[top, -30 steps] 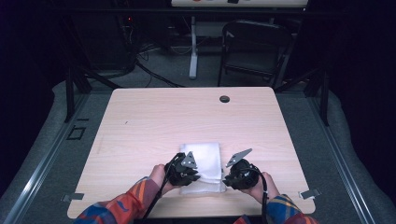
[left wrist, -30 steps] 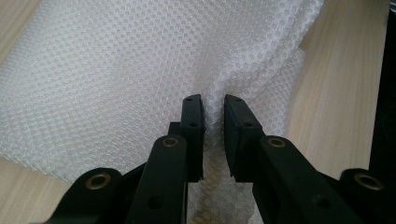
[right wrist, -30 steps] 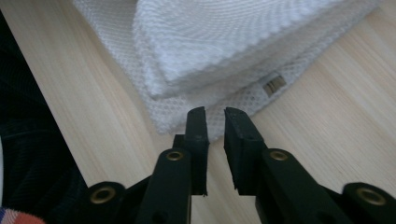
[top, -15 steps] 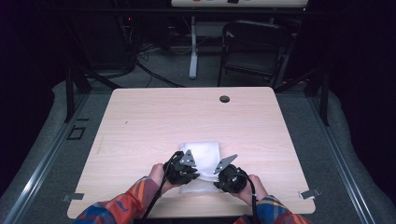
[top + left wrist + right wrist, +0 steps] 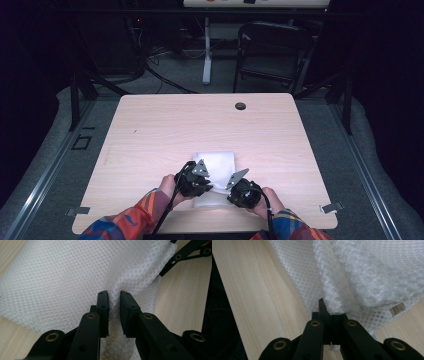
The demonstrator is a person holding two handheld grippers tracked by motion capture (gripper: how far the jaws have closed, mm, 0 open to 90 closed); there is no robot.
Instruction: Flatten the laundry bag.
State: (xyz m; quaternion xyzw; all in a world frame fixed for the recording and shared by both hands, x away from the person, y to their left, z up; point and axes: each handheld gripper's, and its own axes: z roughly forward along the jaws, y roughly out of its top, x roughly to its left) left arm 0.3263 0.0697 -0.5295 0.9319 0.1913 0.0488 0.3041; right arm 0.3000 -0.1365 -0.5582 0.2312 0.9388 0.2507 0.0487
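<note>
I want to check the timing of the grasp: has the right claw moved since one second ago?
Yes. In the high view the right claw has moved left, toward the left claw, onto the white mesh cloth, away from the table right edge.

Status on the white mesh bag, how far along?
Done: both grippers are clamped on the white mesh bag, the left gripper pinching a raised fold, the right gripper its near edge. In hand: that two-point grip. Left: the bag mostly lies flat on the light wooden table, not lifted.
</note>
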